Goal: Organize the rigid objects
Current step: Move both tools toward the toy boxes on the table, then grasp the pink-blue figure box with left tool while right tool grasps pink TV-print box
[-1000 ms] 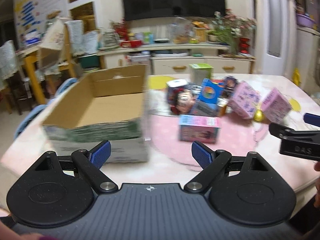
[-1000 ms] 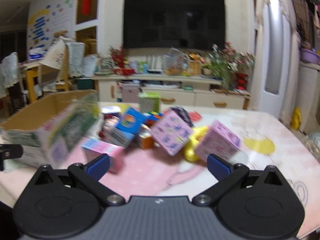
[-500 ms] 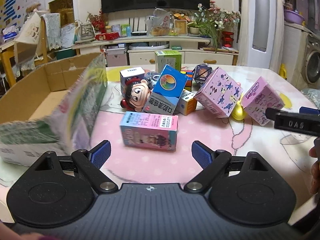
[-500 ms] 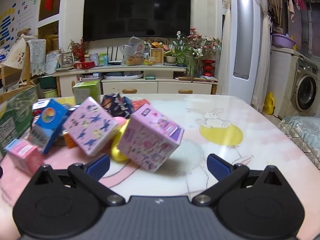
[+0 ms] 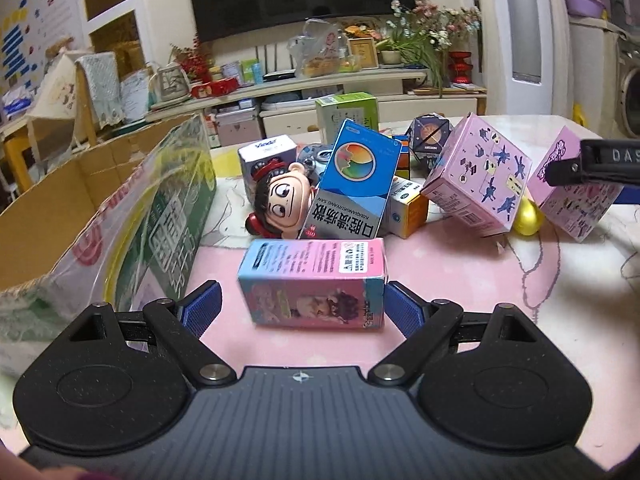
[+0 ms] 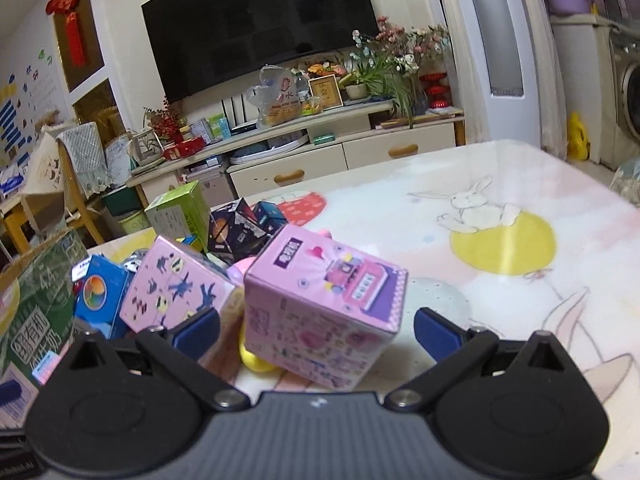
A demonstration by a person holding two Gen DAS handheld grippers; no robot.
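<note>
**Both tongs now close to their boxes**

Since half a second ago both tongs have come forward. Left tongs [image 5: 298,310] are spread around the pink-and-blue box [image 5: 314,282] lying on the counter [image 5: 540,320]; its right end touches the right pad. Right tongs [image 6: 316,330] are spread around the tilted pink box [image 6: 320,312]. Left of the left tongs stands the cardboard carton [image 5: 100,232].

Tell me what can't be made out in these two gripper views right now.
- Yellow object: right wrist view, mostly hidden under the tilted pink box.
- Cardboard box interior: left wrist view, cut off by the left edge and its near wall.
- Right gripper: left wrist view, only a blurred edge shows.
</note>
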